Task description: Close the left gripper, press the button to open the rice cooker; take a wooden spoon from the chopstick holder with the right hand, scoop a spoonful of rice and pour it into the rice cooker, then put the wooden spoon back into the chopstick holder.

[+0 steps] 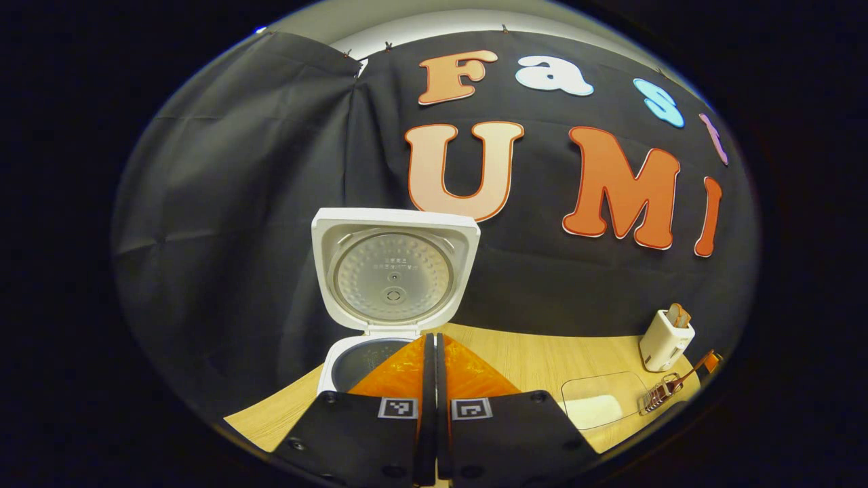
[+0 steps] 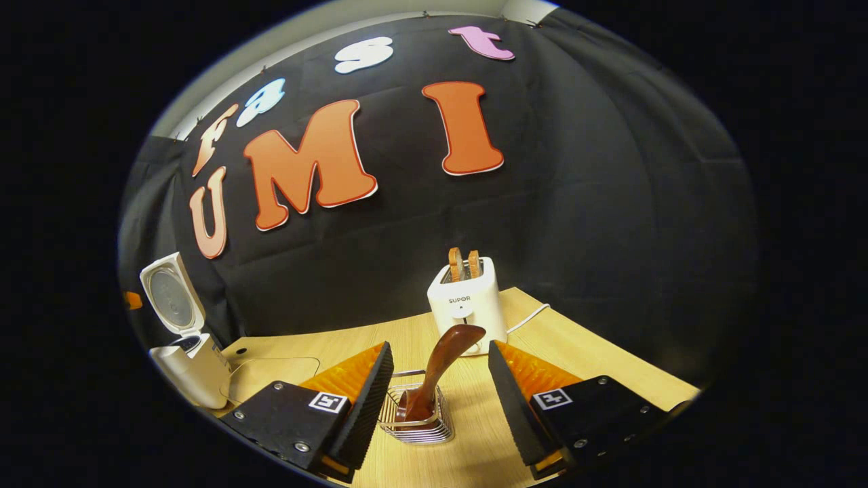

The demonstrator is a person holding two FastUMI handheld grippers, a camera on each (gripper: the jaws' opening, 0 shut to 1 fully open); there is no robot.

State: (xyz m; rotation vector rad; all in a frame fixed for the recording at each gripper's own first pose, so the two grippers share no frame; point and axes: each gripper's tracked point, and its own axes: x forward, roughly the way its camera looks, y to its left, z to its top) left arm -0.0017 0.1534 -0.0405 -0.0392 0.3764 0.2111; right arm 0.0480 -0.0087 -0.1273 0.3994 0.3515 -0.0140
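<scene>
left tongs (image 1: 434,379) clenched, empty, just short of the cooker (image 1: 380,339) — lid up, button step looks done | right tongs (image 2: 439,386) released, spread either side of the spoon (image 2: 441,369) standing in its holder (image 2: 415,417) — placed to grip the handle

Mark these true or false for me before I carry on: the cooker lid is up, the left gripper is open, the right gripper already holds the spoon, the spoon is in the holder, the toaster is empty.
1. The rice cooker lid stands open. True.
2. The left gripper is open. False: its fingers are pressed together, in front of the cooker.
3. The right gripper holds the wooden spoon. False: its fingers stand wide apart on either side of the spoon, not touching it.
4. The spoon stands in the wire chopstick holder. True.
5. The toaster is empty. False: two slices stick up from its slots.
</scene>
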